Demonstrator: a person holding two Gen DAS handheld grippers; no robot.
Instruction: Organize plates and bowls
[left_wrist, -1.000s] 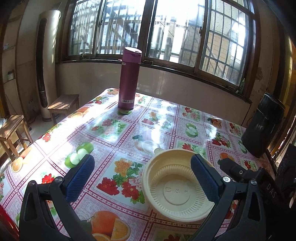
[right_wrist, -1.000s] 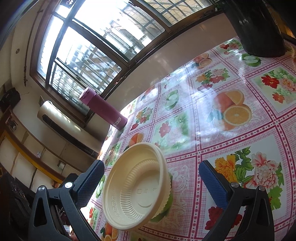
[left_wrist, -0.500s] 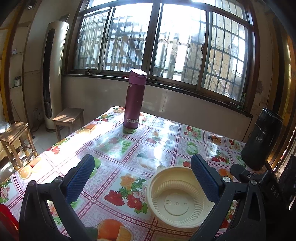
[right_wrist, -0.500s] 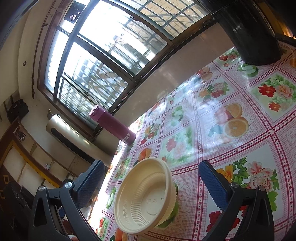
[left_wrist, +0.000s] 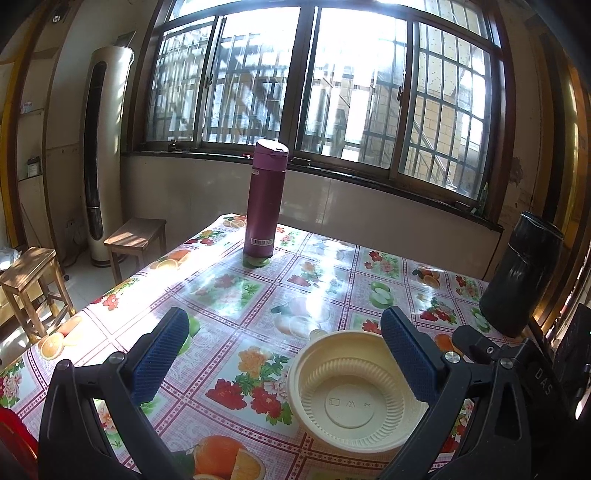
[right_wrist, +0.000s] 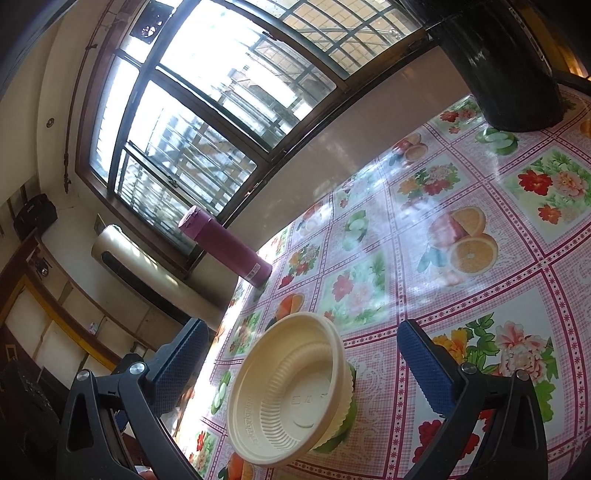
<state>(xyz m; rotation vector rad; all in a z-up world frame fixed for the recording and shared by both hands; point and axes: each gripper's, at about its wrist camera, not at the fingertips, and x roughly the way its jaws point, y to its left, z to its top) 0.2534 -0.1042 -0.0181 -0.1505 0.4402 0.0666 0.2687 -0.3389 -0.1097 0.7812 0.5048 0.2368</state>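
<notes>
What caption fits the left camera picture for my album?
Open left hand-held gripper above a cream bowl on a flowery tablecloth, purple flask behind.

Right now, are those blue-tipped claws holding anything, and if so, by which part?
Nothing is held. Both the left gripper and the right gripper are open, and the cream bowl sits on the table, untouched.

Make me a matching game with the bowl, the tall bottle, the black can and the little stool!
Things:
1. cream bowl
2. purple bottle
3. black canister
4. wooden stool

Places:
A. on the floor beside the table
B. far table edge, by the window
C. nearest, in front of the left gripper
D. table's right side

Pairs: 1-C, 2-B, 3-D, 4-A
</notes>
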